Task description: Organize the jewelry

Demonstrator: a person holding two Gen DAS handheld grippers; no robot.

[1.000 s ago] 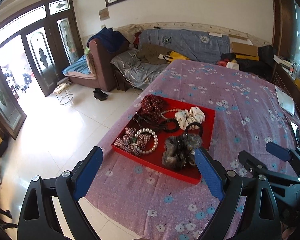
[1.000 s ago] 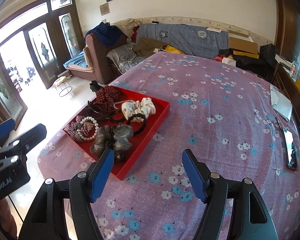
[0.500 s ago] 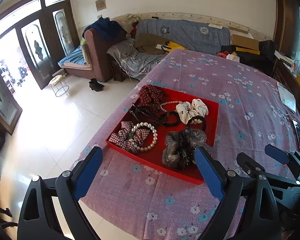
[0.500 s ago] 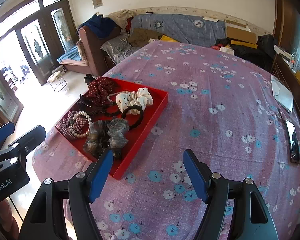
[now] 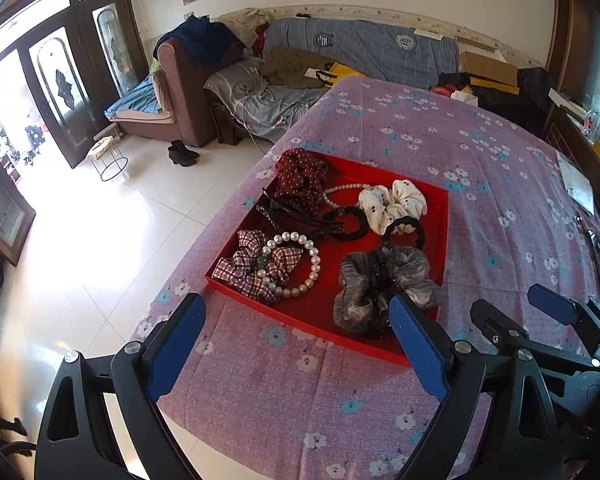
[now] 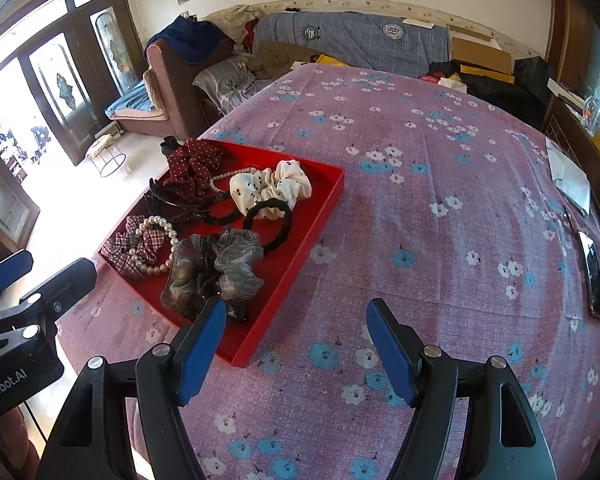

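On the left part of the table with the purple flowered cloth [image 6: 440,220] sits a red tray [image 5: 440,248]. From its left: a plaid scrunchie [image 5: 256,268] ringed by a pearl bracelet [image 5: 300,264] at the near left, a dark red dotted scrunchie [image 5: 304,180] at the far left, black hair ties [image 5: 348,224] mid-tray, a grey scrunchie [image 5: 380,288] near right, a white dotted scrunchie [image 5: 394,204] far right. The left gripper [image 5: 296,340] hangs wide open and empty above the tray's near edge — the right gripper [image 6: 292,344], also open and empty, hangs over the tray's near right corner. A phone [image 6: 592,272] lies far right.
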